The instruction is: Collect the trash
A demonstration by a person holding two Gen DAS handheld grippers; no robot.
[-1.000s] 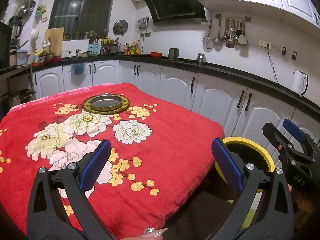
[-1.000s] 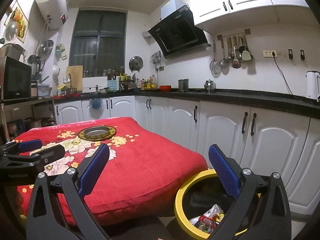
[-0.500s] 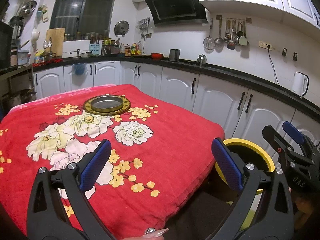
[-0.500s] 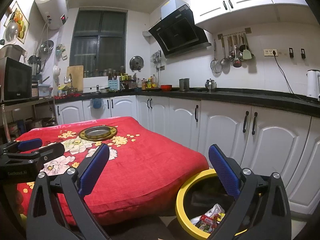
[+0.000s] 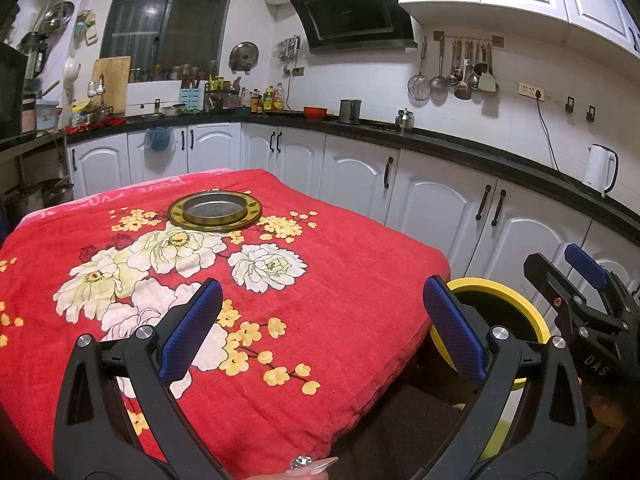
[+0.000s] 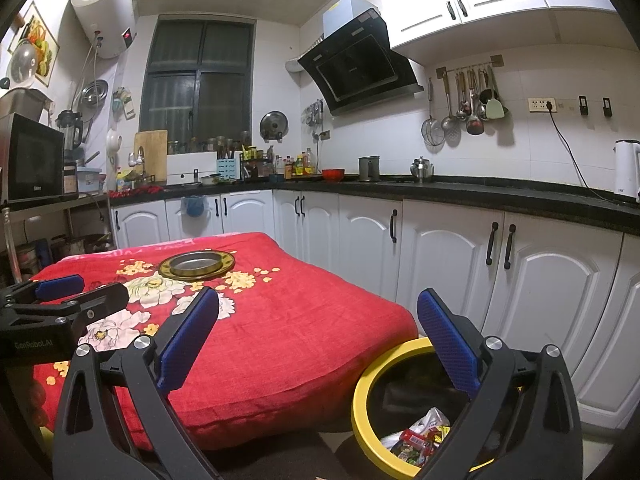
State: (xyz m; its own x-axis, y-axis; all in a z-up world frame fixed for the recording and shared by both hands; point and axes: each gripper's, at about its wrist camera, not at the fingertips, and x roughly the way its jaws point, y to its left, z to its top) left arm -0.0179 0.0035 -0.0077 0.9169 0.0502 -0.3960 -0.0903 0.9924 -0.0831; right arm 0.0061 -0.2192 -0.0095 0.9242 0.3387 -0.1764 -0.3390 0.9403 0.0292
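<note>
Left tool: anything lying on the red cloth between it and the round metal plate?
No. In the left wrist view, only bare flowered cloth stretches from the open left tool to the metal plate; no trash shows there.

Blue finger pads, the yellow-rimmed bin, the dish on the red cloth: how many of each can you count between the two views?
Blue-padded fingers: 4, two per gripper, spread apart on both
Yellow-rimmed trash bin: 1, wrappers inside
Round gold-rimmed metal dish: 1, on the red floral tablecloth
Total: 6
</note>
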